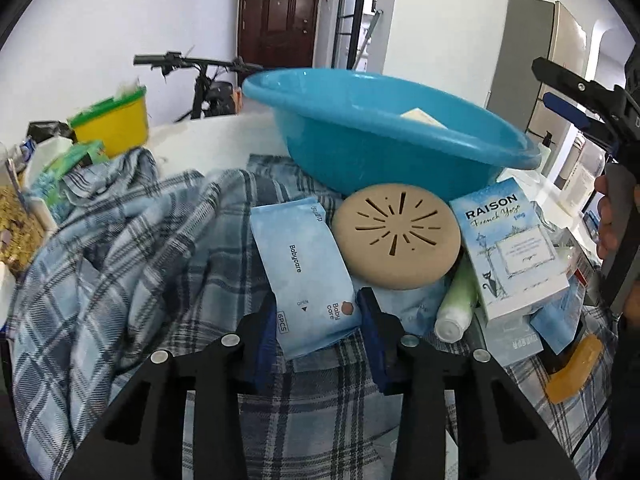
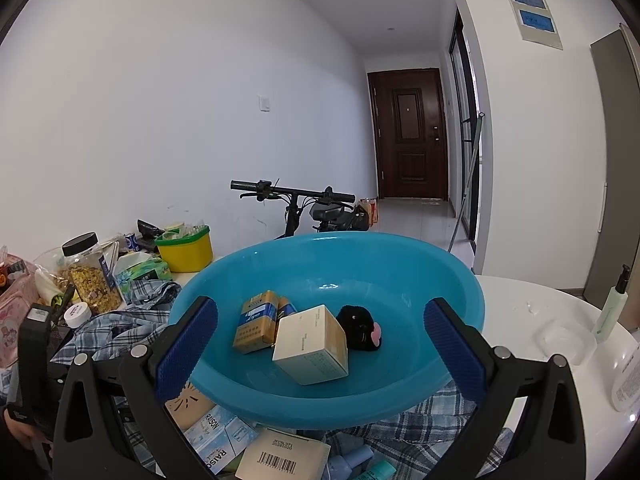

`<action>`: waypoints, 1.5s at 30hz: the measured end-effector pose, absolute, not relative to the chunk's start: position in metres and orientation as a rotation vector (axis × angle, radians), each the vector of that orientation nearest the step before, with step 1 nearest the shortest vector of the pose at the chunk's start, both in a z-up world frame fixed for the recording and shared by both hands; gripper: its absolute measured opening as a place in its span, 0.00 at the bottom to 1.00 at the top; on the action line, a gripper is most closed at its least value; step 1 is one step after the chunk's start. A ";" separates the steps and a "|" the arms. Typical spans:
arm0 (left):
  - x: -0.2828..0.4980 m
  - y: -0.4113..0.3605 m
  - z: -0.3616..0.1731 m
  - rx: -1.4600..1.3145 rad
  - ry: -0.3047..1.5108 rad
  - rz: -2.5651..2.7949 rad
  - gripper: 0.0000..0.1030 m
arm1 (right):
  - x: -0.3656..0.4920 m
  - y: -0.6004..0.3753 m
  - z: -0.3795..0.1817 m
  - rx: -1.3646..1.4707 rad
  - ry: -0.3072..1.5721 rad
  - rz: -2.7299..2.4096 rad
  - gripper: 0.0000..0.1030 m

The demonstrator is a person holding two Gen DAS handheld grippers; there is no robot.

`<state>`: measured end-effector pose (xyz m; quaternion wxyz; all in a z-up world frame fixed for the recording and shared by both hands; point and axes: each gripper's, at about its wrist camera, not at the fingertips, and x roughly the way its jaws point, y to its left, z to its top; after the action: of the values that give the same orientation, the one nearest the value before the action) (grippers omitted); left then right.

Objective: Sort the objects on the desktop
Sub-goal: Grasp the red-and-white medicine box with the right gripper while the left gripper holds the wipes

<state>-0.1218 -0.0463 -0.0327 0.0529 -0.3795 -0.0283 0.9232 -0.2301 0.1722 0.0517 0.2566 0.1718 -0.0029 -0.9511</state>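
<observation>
Partly sorted: round blue plastic basin [image 2: 460,304] already holding a cream carton [image 2: 310,346], yellow-blue box [image 2: 256,326], black plush [image 2: 360,332]; left gripper [image 1: 318,320] clamped on pale-blue Babycare wipes pack [image 1: 304,272] atop plaid cloth [image 1: 120,260]; right gripper [image 2: 322,344] spread, empty; RAISON box [image 1: 508,248], tan vented disc [image 1: 396,236] left.

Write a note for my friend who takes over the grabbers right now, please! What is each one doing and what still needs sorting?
Left gripper: shut on the blue Babycare wipes pack, which still lies on the plaid cloth.
Right gripper: open, empty, held in front of the blue basin.
Done: two yellow packs, a cream box and a black plush toy are in the basin.
Left: the wipes pack, the tan round disc, the RAISON box, the green-white tube and the orange item.
</observation>
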 end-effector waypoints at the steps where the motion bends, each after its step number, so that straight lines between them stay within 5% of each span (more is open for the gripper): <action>1: -0.121 -0.045 -0.032 -1.145 -0.075 2.816 0.39 | -0.230 0.172 0.051 0.469 -0.004 -2.578 1.00; 22: -0.106 -0.043 -0.017 -1.005 -0.041 2.887 0.39 | -0.212 0.189 0.056 0.538 0.053 -2.495 1.00; 40: -0.100 -0.037 -0.012 -0.954 0.001 2.906 0.39 | -0.154 0.252 -0.026 0.805 0.096 -2.438 1.00; 45: -0.100 -0.036 -0.012 -0.956 0.010 2.903 0.40 | -0.162 0.238 -0.027 0.852 0.155 -2.453 0.79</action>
<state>-0.0997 -0.0362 -0.0125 0.0424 -0.3126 0.0032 0.9489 -0.1617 0.2382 -0.0270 0.2666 0.3157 0.0576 -0.9088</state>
